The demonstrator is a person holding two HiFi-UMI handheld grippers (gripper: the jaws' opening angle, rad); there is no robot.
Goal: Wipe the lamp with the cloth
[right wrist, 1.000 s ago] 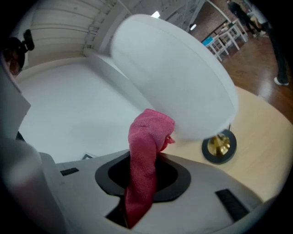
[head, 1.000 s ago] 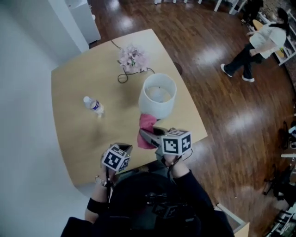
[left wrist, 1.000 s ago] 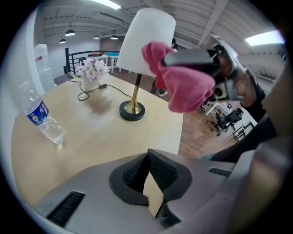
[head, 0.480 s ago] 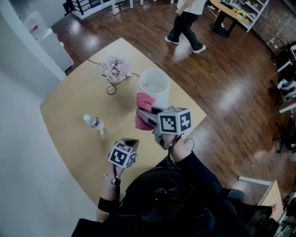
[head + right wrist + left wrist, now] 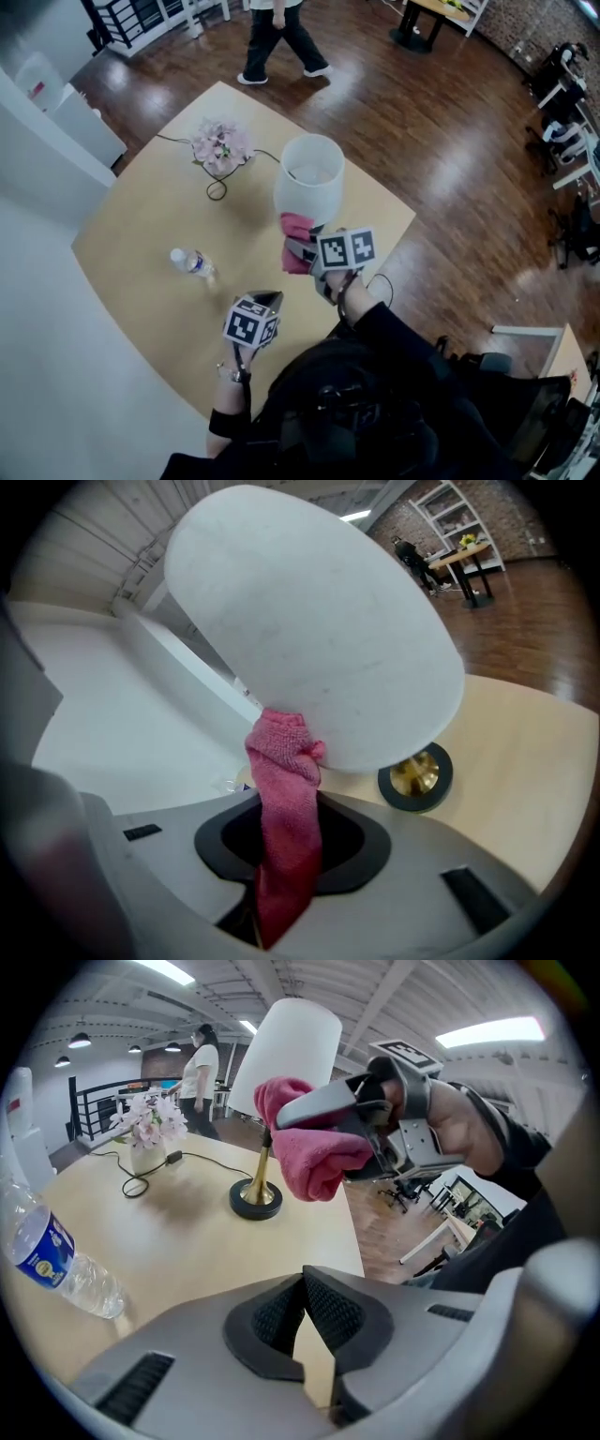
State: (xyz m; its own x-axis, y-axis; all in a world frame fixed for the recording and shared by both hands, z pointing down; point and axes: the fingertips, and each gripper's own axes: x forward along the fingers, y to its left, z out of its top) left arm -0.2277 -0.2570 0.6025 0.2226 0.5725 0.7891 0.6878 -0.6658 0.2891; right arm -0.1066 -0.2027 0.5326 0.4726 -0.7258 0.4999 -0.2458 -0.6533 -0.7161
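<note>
A pale wooden counter with rounded corners stands on a dark wood floor. The lamp stands upright near its right edge, with its round black-and-brass base flat on the top. A vase of pink flowers sits at the far side, a dark cable looped beside it. A clear water bottle lies on its side, well apart from the lamp.

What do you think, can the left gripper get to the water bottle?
Probably yes. The bottle sits near the left gripper, with only bare table between them. Its jaws are shut, so they would need to open first.
</note>
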